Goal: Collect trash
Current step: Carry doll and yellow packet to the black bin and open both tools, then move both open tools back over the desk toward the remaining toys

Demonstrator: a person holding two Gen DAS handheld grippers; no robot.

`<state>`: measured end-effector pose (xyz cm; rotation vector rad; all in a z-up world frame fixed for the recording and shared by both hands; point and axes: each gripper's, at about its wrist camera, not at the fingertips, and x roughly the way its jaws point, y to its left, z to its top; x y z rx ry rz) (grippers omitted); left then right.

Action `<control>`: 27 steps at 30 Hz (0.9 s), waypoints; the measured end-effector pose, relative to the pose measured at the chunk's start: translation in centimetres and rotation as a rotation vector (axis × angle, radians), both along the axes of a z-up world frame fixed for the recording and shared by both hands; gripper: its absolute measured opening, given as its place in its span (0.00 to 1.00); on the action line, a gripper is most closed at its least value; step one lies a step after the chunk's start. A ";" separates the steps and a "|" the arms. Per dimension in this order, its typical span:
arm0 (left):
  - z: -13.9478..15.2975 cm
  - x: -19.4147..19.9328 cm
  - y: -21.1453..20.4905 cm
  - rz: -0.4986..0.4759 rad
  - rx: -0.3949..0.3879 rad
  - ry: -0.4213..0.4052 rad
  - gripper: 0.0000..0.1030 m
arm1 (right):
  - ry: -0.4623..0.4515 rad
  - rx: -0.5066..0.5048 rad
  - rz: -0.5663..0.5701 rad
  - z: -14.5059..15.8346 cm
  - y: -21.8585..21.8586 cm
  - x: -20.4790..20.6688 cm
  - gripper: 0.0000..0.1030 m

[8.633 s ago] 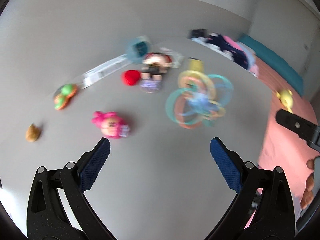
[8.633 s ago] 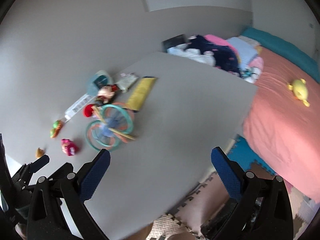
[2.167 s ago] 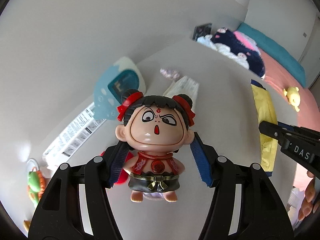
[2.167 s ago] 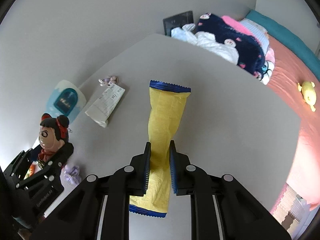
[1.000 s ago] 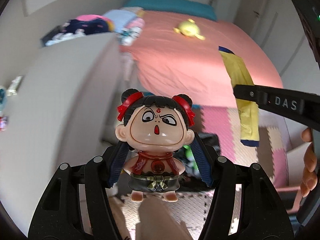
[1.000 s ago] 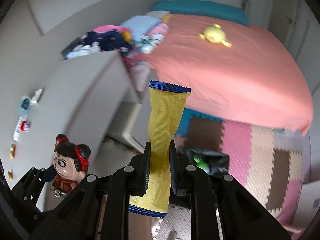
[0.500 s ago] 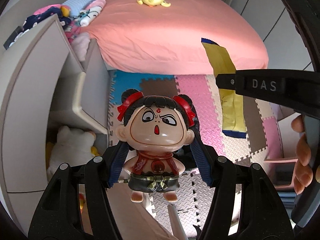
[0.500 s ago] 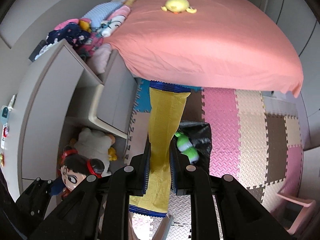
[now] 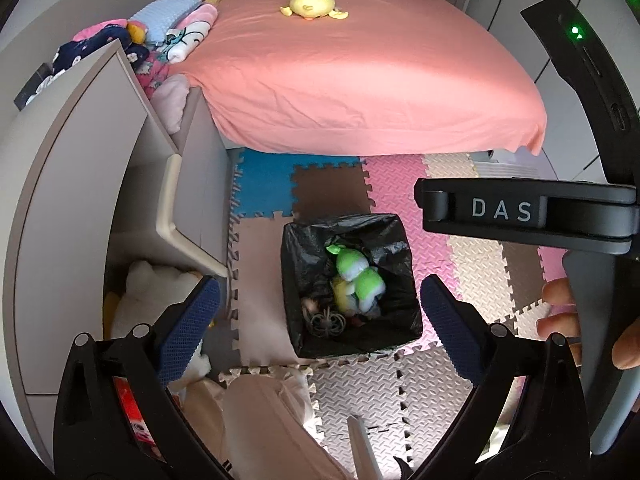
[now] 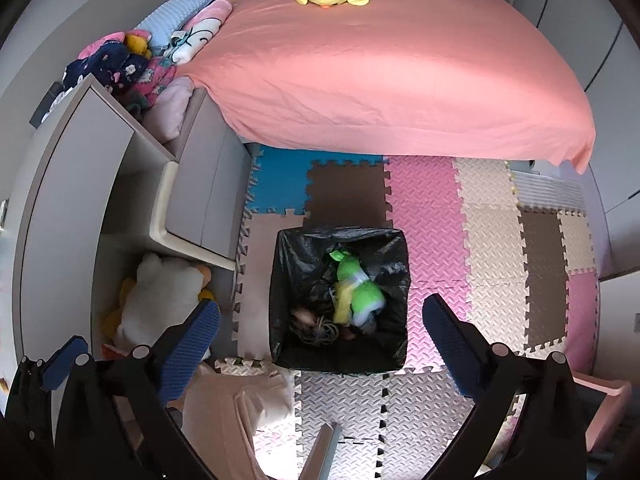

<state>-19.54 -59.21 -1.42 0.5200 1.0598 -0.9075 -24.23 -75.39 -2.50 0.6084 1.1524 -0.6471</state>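
Note:
A square bin lined with a black bag [image 9: 296, 280] [image 10: 280, 292] stands on the foam floor mats below both grippers. Inside lie a green and white plush toy [image 9: 358, 276] [image 10: 356, 284], a yellow wrapper [image 10: 341, 306] and dark items partly hidden at the bottom [image 9: 326, 322]. My left gripper [image 9: 320, 324] is open and empty above the bin. My right gripper [image 10: 322, 328] is open and empty above the bin too; its body shows in the left wrist view [image 9: 520, 212].
A grey desk [image 9: 80, 168] [image 10: 76, 152] stands at the left with a white plush duck [image 10: 160, 300] under it. A bed with a pink sheet [image 9: 360, 80] [image 10: 380, 60] carries a yellow plush [image 9: 312, 2] and folded clothes [image 10: 120, 64]. Coloured foam mats [image 10: 492, 240] cover the floor.
Both grippers have opened over the bin. The doll has left my left gripper and the yellow wrapper has left my right gripper; the wrapper now lies in the bin.

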 end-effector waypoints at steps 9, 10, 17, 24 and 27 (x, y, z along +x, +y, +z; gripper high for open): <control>0.3 0.9 1.1 0.015 -0.022 0.022 0.94 | -0.001 -0.014 0.014 0.7 0.8 0.8 0.98; 0.3 1.1 1.4 0.017 -0.025 0.022 0.94 | -0.006 -0.017 0.022 1.0 1.1 1.1 0.98; 2.1 4.0 4.8 0.075 -0.050 -0.008 0.94 | -0.056 -0.041 0.097 3.9 4.3 4.9 0.98; 5.2 9.4 11.0 0.200 -0.092 -0.058 0.94 | -0.169 -0.003 0.230 7.3 9.3 11.3 0.98; 6.5 12.1 14.4 0.273 -0.103 -0.087 0.94 | -0.207 -0.012 0.295 8.8 12.2 14.4 0.98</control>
